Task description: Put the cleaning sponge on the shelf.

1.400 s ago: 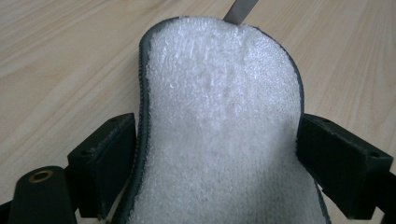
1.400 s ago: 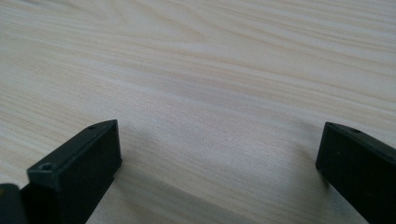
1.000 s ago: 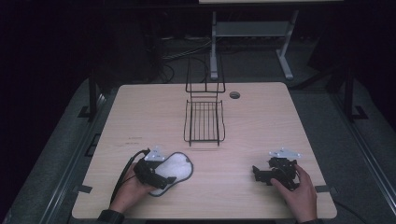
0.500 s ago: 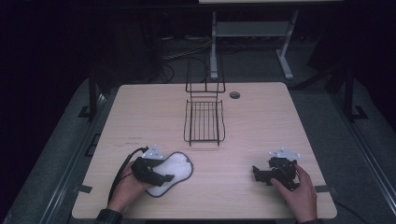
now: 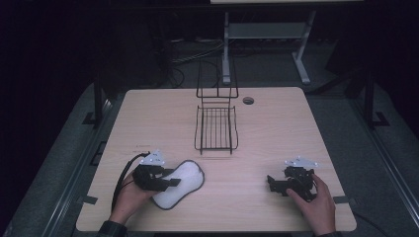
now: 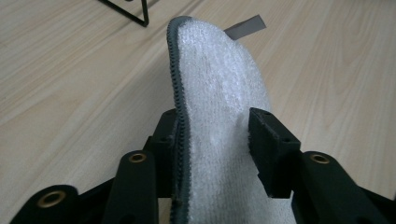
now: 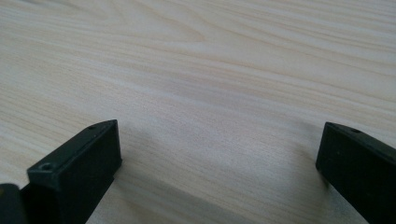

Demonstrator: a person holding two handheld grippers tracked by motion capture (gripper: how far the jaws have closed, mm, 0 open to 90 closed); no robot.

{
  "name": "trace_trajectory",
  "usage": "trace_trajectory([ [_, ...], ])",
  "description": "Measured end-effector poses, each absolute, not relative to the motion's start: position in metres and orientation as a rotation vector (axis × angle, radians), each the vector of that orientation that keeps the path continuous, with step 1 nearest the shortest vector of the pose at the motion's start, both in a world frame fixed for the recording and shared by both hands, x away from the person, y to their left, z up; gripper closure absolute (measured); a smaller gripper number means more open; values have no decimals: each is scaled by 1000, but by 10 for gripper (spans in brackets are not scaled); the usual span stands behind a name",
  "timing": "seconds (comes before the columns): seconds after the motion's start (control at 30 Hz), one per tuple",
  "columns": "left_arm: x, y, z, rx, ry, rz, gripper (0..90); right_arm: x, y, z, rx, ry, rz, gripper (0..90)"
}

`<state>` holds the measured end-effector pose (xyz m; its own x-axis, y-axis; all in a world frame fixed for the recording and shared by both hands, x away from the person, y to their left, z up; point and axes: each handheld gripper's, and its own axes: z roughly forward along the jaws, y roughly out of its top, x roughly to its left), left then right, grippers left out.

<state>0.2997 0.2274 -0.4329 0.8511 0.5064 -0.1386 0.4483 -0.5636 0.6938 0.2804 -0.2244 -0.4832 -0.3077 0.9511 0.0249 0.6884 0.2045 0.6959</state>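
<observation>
My left tongs (image 6: 212,135) have just been closing, and the white fuzzy pad (image 5: 178,183) with its dark stitched rim is between the jaws now. In the left gripper view one jaw sits against the stitched edge and the other presses into the fluffy face, so I call that clamped on the pad. The pad stands on edge there, curving up and away from me, a small grey tab (image 6: 245,26) poking out at its far tip. From the high view it lies near the left front of the table (image 5: 148,118), its near-left end in my left tongs (image 5: 170,181), the rest reaching right and a little farther away.

My right tongs (image 5: 271,183) sit at the near right, well apart from the pad. In the right gripper view the jaws stand wide apart with bare wood between them, nothing held.

So the grab looks done, or all but done. Whether the pad's far end has left the wood I cannot tell. Everything after the grab is left. The black wire rack (image 5: 216,129) stands mid-table, farther back, with nothing in it, and I judge that is where the pad is headed. If so, the lift, the carry to the far right of where I am, and the setting down are all to come.
</observation>
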Motion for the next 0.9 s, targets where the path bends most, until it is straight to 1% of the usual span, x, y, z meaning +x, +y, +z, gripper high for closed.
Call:
trace_trajectory([
  [0.07,299,229,-430,2230,687,68,619,280,-224,-483,1525,2074,862,0],
  [0.13,300,230,-429,2225,682,65,648,280,-224,-483,1525,2074,862,0],
  [0.17,299,231,-428,2215,680,56,648,280,-224,-483,1525,2074,862,0],
  [0.23,299,231,-426,2197,680,33,682,280,-224,-483,1525,2074,862,0],
  [0.43,299,232,-422,2157,679,-20,731,280,-224,-483,1525,2074,862,0],
  [0.7,298,232,-418,2119,673,-60,773,280,-224,-483,1524,2075,861,0],
  [0.9,297,233,-413,2105,668,-40,783,280,-225,-483,1523,2076,861,0],
])
